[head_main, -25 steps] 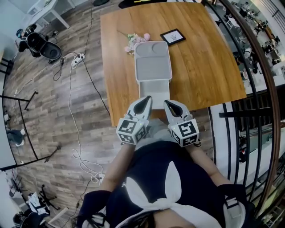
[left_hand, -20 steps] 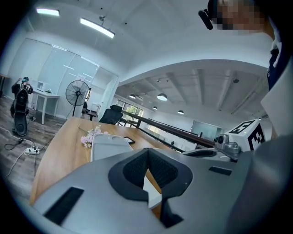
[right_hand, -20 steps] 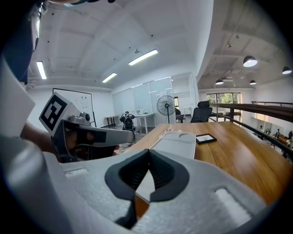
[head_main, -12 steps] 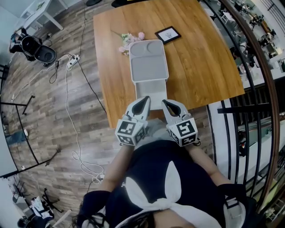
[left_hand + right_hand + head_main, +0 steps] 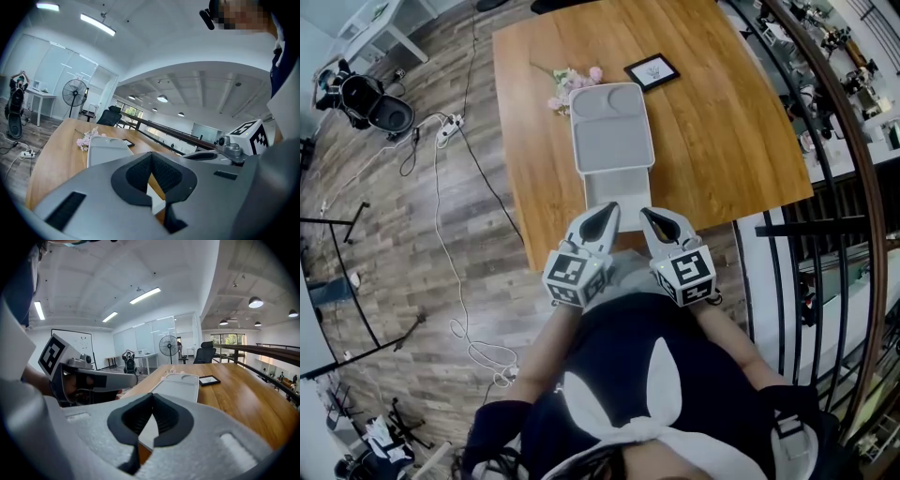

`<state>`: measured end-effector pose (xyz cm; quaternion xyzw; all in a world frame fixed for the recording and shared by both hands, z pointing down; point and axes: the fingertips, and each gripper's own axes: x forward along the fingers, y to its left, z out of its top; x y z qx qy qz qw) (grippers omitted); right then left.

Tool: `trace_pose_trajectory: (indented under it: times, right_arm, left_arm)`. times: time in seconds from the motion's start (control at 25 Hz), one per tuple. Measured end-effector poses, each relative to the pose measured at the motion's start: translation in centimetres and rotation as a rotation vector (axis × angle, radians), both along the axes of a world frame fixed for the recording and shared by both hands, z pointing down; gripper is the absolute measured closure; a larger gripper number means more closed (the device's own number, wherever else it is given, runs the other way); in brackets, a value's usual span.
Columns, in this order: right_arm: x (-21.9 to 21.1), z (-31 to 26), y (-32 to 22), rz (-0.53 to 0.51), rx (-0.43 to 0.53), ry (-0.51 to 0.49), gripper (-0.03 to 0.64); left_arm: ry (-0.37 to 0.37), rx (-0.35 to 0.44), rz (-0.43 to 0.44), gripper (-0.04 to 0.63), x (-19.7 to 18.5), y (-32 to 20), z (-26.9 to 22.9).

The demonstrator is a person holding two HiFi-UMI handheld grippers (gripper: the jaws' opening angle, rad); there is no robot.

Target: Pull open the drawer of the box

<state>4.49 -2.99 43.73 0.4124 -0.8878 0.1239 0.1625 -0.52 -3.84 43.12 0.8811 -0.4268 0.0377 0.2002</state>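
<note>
A pale grey box (image 5: 612, 127) lies on the wooden table (image 5: 722, 141), its long side pointing at me. A narrower pale drawer (image 5: 617, 187) sticks out of its near end towards the table's front edge. My left gripper (image 5: 602, 214) and right gripper (image 5: 652, 217) hover side by side just above that near end, both shut with nothing between the jaws. The left gripper view shows its own closed jaws (image 5: 150, 159) with the box (image 5: 105, 149) beyond. The right gripper view shows shut jaws (image 5: 152, 401), the box (image 5: 180, 384) ahead and the left gripper (image 5: 89, 380) beside it.
A small black picture frame (image 5: 652, 70) and a sprig of pink flowers (image 5: 567, 86) lie by the box's far end. A dark curved railing (image 5: 834, 187) runs along the right. Cables (image 5: 450, 206) trail over the wooden floor at the left, and a standing fan (image 5: 75, 91) is far off.
The head view has drifted a little, so the table and box sit slightly further up and left in the frame. Both grippers stay shut in the same spot at the drawer's near end.
</note>
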Motion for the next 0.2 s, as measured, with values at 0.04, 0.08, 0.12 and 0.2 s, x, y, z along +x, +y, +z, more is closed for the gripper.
trace_pose_trajectory:
  times: [0.04, 0.08, 0.12, 0.2]
  right_arm:
    - [-0.06, 0.08, -0.09, -0.001, -0.001, 0.002, 0.62]
    - [-0.12, 0.15, -0.18, -0.002, -0.002, 0.004, 0.62]
    - [-0.17, 0.19, -0.24, -0.003, -0.002, 0.005, 0.62]
    - [-0.28, 0.26, -0.33, -0.006, -0.004, 0.009, 0.62]
  left_arm:
    - [0.0, 0.006, 0.0, 0.58, -0.01, -0.06, 0.06]
    - [-0.001, 0.014, 0.003, 0.58, 0.04, -0.08, 0.05]
    - [-0.006, 0.022, 0.01, 0.58, 0.15, -0.04, -0.03]
    - [-0.02, 0.035, 0.031, 0.58, 0.44, 0.11, -0.23]
